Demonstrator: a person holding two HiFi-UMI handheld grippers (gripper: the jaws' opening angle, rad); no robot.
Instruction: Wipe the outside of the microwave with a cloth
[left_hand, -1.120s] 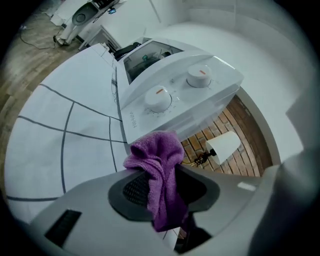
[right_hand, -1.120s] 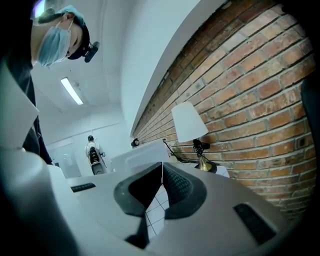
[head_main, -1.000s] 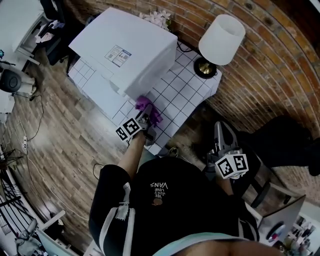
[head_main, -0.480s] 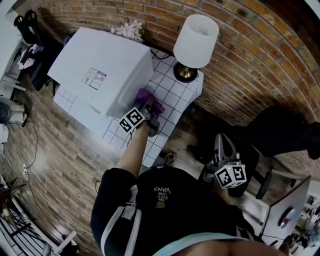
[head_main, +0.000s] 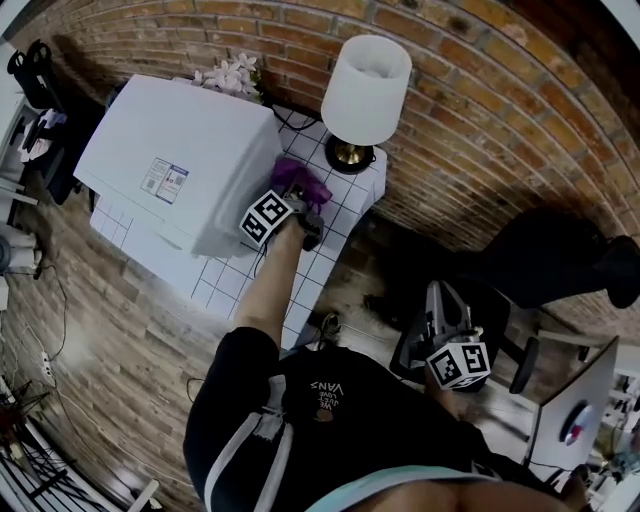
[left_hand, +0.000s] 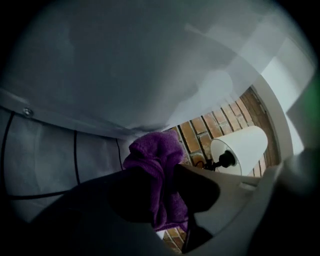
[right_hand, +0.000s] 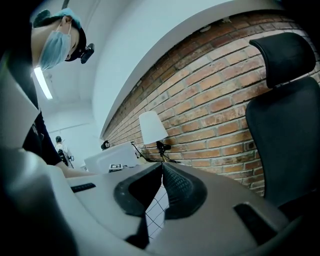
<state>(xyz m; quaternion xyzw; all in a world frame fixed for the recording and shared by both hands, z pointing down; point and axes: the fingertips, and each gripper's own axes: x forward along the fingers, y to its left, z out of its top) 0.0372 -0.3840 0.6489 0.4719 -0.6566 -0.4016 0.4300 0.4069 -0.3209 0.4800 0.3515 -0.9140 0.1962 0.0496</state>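
Left gripper (head_main: 297, 206) jaws clamp purple cloth (left_hand: 152, 152) at microwave (head_main: 180, 150) side. Press flat, use overlapping strokes. Right gripper (right_hand: 162, 167) jaws together, empty.

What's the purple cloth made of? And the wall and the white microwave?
The purple cloth looks like soft, fuzzy fabric, maybe microfibre: nubbly and bunched in folds. The wall is rough red-brown brick with pale mortar lines. The microwave has a smooth white shell, painted metal or plastic; I can't tell which.
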